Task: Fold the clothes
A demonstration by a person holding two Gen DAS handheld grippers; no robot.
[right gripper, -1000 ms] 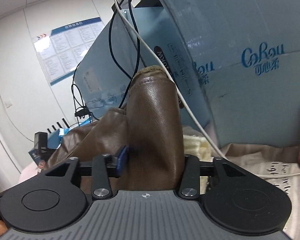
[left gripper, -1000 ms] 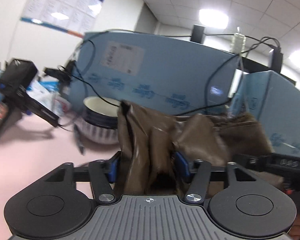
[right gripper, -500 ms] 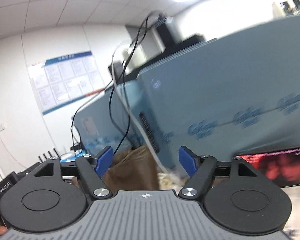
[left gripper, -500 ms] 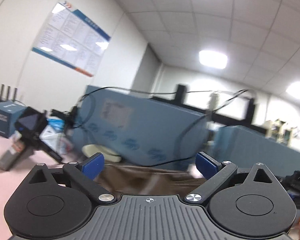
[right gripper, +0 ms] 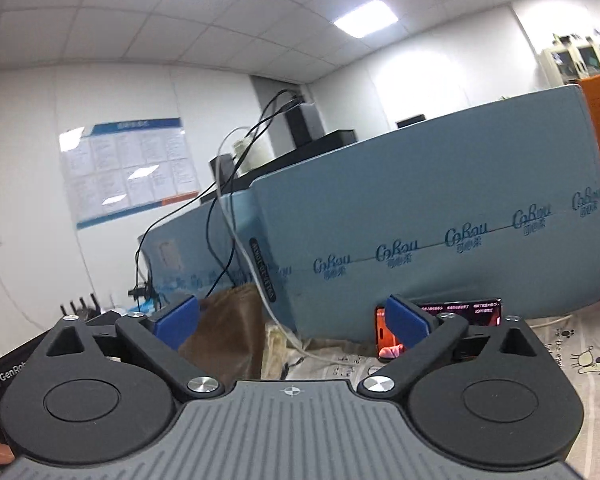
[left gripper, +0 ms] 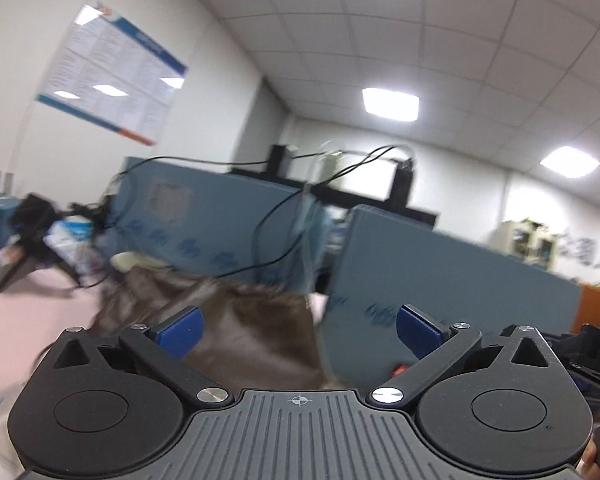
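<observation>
A brown leather-like garment [left gripper: 236, 320] lies in a heap on the pink table, below and beyond my left gripper [left gripper: 298, 330]. The left gripper is open and empty, raised above the garment and tilted up toward the ceiling. In the right wrist view the same garment [right gripper: 228, 328] shows as a brown fold left of centre. My right gripper [right gripper: 292, 320] is open and empty, apart from the garment and raised above it.
Blue foam boards [right gripper: 420, 240] stand behind the garment, with black and white cables [right gripper: 228, 216] hanging over them. A phone [right gripper: 460, 312] leans against the board. A printed white cloth [right gripper: 560, 344] lies at right. A black device [left gripper: 24, 236] sits on the pink table [left gripper: 28, 320].
Both grippers let go of the brown garment, opened wide and lifted upward. The garment dropped onto the table and both views now tilt toward the ceiling.
</observation>
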